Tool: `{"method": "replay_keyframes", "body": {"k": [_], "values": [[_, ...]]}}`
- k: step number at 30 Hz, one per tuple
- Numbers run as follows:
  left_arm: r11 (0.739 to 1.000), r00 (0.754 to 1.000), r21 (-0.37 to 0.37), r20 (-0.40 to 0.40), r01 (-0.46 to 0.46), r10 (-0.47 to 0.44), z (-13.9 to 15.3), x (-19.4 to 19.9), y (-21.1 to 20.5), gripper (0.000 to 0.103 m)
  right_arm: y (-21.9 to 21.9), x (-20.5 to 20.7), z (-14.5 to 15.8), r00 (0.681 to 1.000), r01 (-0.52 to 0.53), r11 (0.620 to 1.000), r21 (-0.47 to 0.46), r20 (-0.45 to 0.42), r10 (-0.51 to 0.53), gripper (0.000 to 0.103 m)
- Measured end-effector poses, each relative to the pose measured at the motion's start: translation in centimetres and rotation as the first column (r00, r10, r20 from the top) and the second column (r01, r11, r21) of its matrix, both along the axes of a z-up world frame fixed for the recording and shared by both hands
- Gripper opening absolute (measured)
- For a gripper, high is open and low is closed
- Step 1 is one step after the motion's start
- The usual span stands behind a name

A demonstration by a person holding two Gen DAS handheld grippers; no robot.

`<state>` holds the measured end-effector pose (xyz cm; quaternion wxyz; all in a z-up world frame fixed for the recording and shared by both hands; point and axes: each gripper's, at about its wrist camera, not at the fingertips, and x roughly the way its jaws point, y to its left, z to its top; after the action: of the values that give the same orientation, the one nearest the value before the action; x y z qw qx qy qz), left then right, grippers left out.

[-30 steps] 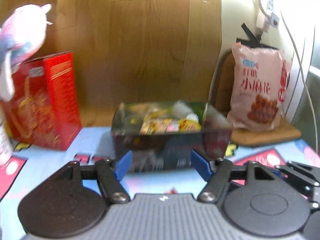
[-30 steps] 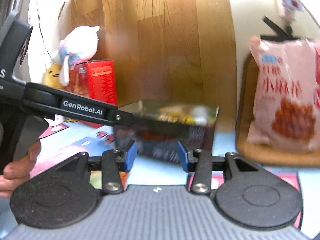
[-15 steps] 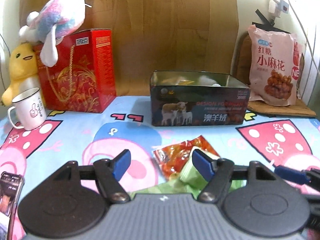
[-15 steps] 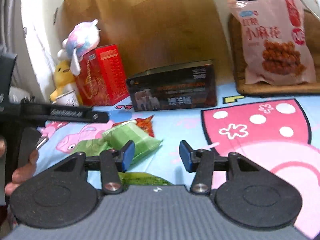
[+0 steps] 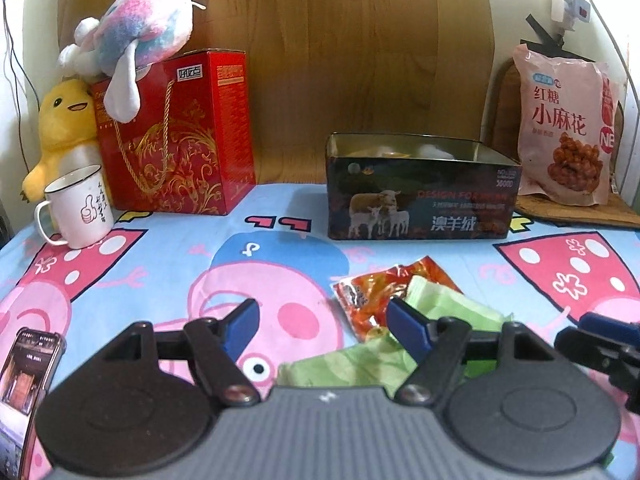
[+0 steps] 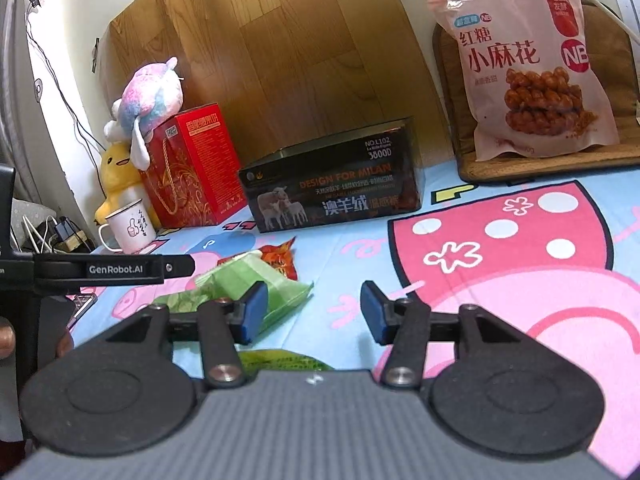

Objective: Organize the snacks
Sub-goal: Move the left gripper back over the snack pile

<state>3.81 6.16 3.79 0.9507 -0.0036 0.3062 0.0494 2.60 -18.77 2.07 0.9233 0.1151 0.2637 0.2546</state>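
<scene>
A dark open tin box (image 5: 420,196) with a sheep picture stands at the back of the table; some snacks show inside. It also shows in the right wrist view (image 6: 336,196). An orange snack packet (image 5: 372,296) and green packets (image 5: 452,308) lie on the cloth in front of it, also seen in the right wrist view: the orange packet (image 6: 280,258) and the green packets (image 6: 248,280). My left gripper (image 5: 324,328) is open and empty, just before the packets. My right gripper (image 6: 312,312) is open and empty, right of the green packets.
A pink snack bag (image 5: 568,132) leans on a wooden board at back right. A red gift box (image 5: 176,132) with plush toys (image 5: 136,40), a white mug (image 5: 80,208) and a phone (image 5: 28,364) are at the left. The left gripper's body (image 6: 100,270) crosses the right wrist view.
Both grippers have pulled back from the tin box toward the near side of the table. The loose packets have come into view. Both stay open.
</scene>
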Motion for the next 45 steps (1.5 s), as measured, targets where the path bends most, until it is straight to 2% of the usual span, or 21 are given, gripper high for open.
{"method": "replay_keyframes", "body": {"k": [2,7,14,24,34,39,41,45], "values": [[1.000,1.000,-0.009,0.007,-0.001,0.001,-0.2,-0.1,0.1,0.073,0.0,0.0,0.0,1.000,0.001,1.000,0.000,0.001,-0.001,0.058],[1.000,0.998,-0.008,0.063,0.021,-0.021,-1.2,-1.1,0.0,0.078,-0.1,-0.1,0.1,1.000,0.001,1.000,0.004,0.003,-0.001,0.058],[0.997,0.990,-0.030,0.127,0.070,-0.066,-1.7,-2.0,-0.3,0.079,-0.1,0.0,0.1,1.000,0.002,1.000,0.002,-0.002,-0.002,0.058],[0.989,0.987,-0.110,0.139,0.098,-0.083,-1.7,-2.0,0.7,0.082,0.2,0.2,-0.1,1.000,0.013,1.000,-0.014,-0.023,-0.013,0.058],[0.981,0.987,-0.162,0.139,0.107,-0.084,-1.8,-1.9,1.4,0.084,1.1,0.4,-0.2,0.997,-0.071,0.997,-0.038,-0.038,0.069,0.062],[0.976,0.987,-0.190,0.141,0.101,-0.075,-1.8,-1.9,1.9,0.084,1.8,0.7,0.0,0.988,-0.151,0.988,-0.035,-0.051,0.149,0.076],[0.975,0.987,-0.201,0.144,0.097,-0.069,-1.8,-1.8,2.1,0.084,2.5,1.1,0.0,0.981,-0.185,0.981,-0.061,-0.067,0.181,0.076],[0.971,0.988,-0.220,0.145,0.090,-0.059,-1.8,-1.8,2.4,0.084,4.9,2.0,-0.2,0.961,-0.275,0.945,-0.175,-0.075,0.266,0.076]]}}
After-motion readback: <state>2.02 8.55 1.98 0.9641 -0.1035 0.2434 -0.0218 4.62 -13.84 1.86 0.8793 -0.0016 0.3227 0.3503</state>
